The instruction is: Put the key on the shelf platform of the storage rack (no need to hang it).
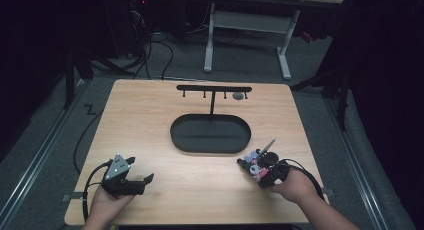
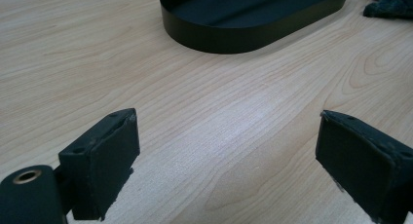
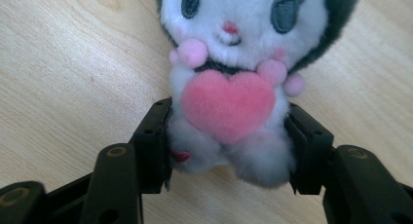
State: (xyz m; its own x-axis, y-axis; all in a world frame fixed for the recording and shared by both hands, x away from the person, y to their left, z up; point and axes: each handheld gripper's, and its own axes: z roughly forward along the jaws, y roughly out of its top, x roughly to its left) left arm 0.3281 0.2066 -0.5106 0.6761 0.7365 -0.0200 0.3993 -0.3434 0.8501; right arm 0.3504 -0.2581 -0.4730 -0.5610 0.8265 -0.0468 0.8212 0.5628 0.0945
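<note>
No writing, label, brand, number or sign can be read on anything here.

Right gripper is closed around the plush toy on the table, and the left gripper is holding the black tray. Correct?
Not quite. The left gripper holds nothing: the left gripper view shows its jaws wide apart over bare table, short of the black tray. The right gripper does clasp the plush toy.

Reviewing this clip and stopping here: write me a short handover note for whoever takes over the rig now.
Right gripper: jaws on both flanks of the plush toy, which lies on the table at its right front.
Left gripper: open, nothing between the jaws, low at the left front.
Tray with hook stand: mid-table, nothing in or on it.
Done: toy gripped.
Left: probably lift it and hang it.
</note>
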